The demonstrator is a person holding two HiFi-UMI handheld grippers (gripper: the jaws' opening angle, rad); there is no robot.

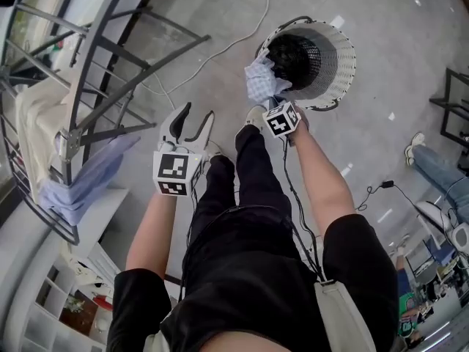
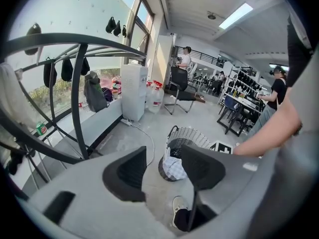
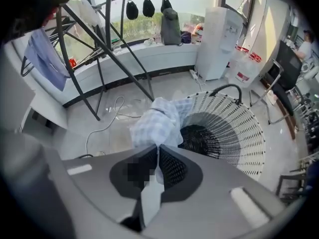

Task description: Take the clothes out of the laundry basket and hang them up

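Pick-out step: right gripper [image 3: 158,156] clamped on checked cloth [image 3: 157,118], bunched at basket [image 3: 249,138] rim; left gripper [image 2: 163,161] agape, empty. Next, likely: lift cloth clear, carry to rack [image 1: 97,57], catch an edge with left, drape it over.

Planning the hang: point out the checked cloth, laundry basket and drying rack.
checked cloth [image 3: 157,121], right gripper view, bunched middle
laundry basket [image 3: 239,131], right gripper view, white wall
drying rack [image 2: 75,98], left gripper view, upright bar

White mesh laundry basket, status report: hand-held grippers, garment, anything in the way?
Right hand-held gripper shut on pale blue checked cloth at rim of white mesh laundry basket. Left hand-held gripper open, empty. Dark clothes inside; nothing blocking.
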